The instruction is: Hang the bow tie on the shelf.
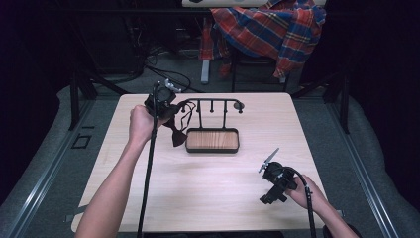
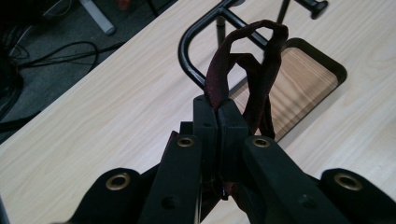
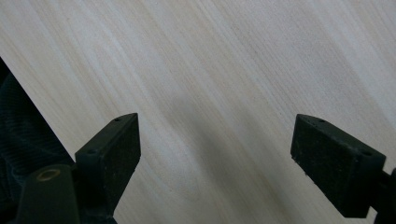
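A dark room surrounds a pale wooden table (image 1: 208, 178) with rounded corners, standing on grey floor; a red-and-blue plaid shirt (image 1: 270, 27) hangs on a chair beyond its far edge. Near the far middle stands a black metal rack with pegs over a wood-lined tray (image 1: 213, 140). The left gripper (image 2: 217, 108), jaws pressed together, clamps a dark red fabric loop (image 2: 247, 65) just beside the rack's curved left end. The right gripper (image 3: 215, 154), jaws wide apart, hovers over bare tabletop near the right front edge.
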A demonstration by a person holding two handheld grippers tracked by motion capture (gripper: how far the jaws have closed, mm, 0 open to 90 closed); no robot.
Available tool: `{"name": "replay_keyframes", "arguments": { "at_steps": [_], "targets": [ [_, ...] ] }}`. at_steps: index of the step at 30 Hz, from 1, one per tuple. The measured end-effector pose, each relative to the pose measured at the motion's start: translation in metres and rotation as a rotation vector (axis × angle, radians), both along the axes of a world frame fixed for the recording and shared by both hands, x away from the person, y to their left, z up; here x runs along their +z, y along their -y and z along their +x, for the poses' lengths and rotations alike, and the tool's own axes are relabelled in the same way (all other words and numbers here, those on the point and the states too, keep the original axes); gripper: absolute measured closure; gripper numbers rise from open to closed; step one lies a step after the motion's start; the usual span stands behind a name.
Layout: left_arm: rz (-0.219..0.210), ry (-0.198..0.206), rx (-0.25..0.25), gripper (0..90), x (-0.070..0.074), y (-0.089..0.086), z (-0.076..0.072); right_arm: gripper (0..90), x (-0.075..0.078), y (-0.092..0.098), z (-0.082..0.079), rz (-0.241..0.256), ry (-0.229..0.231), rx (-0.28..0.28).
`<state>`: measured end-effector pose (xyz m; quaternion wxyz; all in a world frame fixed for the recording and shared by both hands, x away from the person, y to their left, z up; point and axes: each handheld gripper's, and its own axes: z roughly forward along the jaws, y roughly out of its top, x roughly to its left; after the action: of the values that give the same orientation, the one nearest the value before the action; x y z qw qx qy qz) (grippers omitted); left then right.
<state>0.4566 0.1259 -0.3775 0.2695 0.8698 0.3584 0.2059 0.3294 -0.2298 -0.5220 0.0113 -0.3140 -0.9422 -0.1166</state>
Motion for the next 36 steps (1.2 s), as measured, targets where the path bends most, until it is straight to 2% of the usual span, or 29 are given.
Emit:
{"name": "replay_keyframes", "arguments": {
  "at_steps": [3,10,13,26,31,36],
  "targets": [
    [0.004,-0.008,0.013,88.5,-0.002,0.0,0.008,15.9,0.0,0.0,0.0,-0.002,0.005,0.003],
    [0.018,-0.017,0.029,88.5,-0.01,0.002,0.016,15.9,0.0,0.0,0.0,0.004,-0.002,0.0],
    [0.0,-0.022,0.047,88.5,-0.016,0.001,0.021,15.9,0.0,0.0,-0.001,0.001,0.0,0.0],
    [-0.026,-0.038,0.113,88.4,-0.033,-0.008,0.03,15.9,0.0,0.0,-0.001,-0.002,-0.002,0.001],
    [-0.028,-0.052,0.122,88.2,-0.04,-0.011,0.031,15.9,0.0,-0.001,-0.001,-0.005,-0.006,0.006],
    [-0.056,-0.057,0.13,87.8,-0.048,-0.013,0.032,15.9,-0.001,-0.001,-0.001,-0.003,-0.006,0.007]
  ]
}}
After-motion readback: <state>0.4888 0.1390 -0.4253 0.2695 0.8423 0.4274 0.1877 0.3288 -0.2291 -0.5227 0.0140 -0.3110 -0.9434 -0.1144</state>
